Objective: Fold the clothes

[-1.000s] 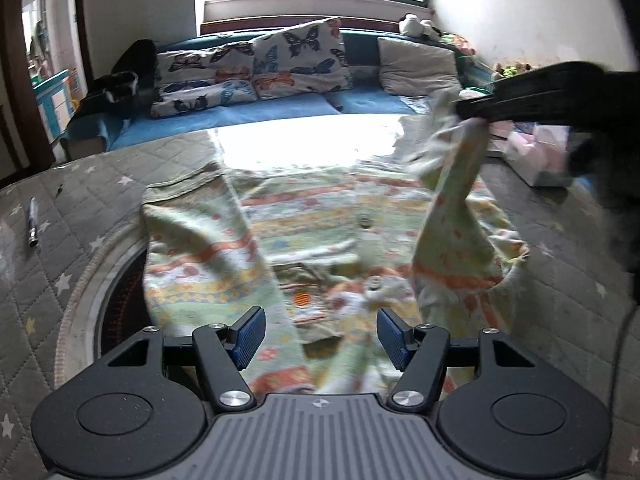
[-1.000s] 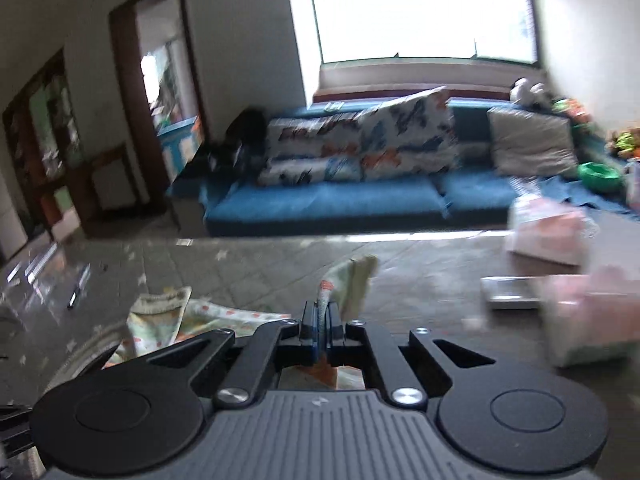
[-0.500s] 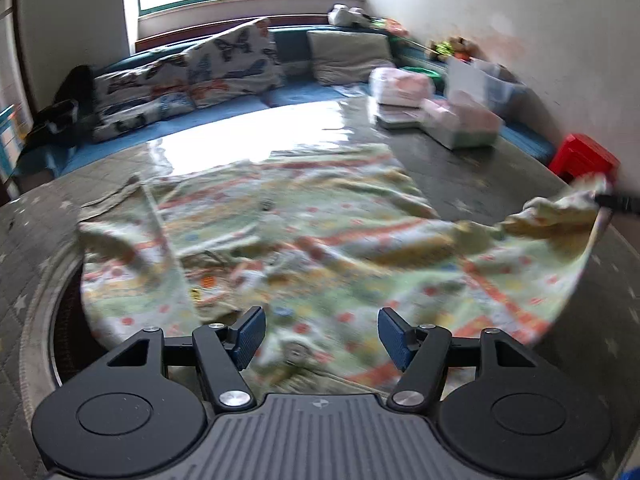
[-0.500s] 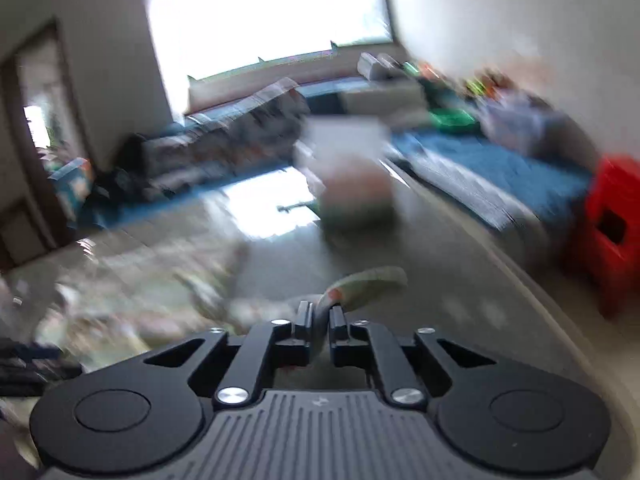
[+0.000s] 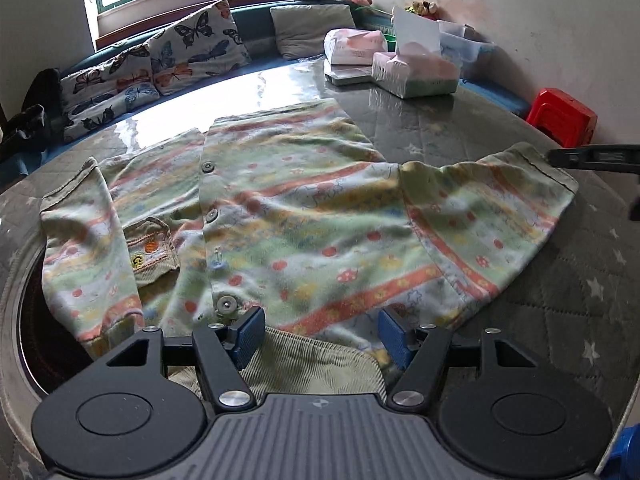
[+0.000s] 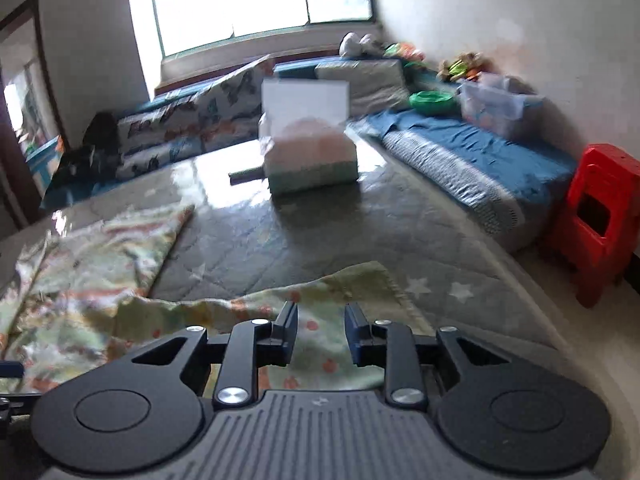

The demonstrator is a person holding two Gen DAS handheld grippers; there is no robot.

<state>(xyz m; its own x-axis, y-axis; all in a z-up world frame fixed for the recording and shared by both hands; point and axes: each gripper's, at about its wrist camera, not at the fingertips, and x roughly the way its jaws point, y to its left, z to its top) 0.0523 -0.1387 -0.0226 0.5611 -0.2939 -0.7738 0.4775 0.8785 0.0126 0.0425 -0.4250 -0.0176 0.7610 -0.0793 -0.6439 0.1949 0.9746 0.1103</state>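
Shirt lies flat, buttons up, on the worktop, sleeve stretched toward the right hand-held gripper, whose jaws are opening off the cuff; the left hand-held gripper hovers wide over the collar, holding nothing.

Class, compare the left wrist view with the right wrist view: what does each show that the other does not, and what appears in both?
Only the left wrist view shows the shirt's button placket, its corduroy chest pocket, the left sleeve folded over the front, and the open left gripper at the collar.

Only the right wrist view shows the green bowl and the doorway.

Both show the patterned shirt, the tissue box, the red stool, and the right gripper, its jaws opening over the right sleeve.
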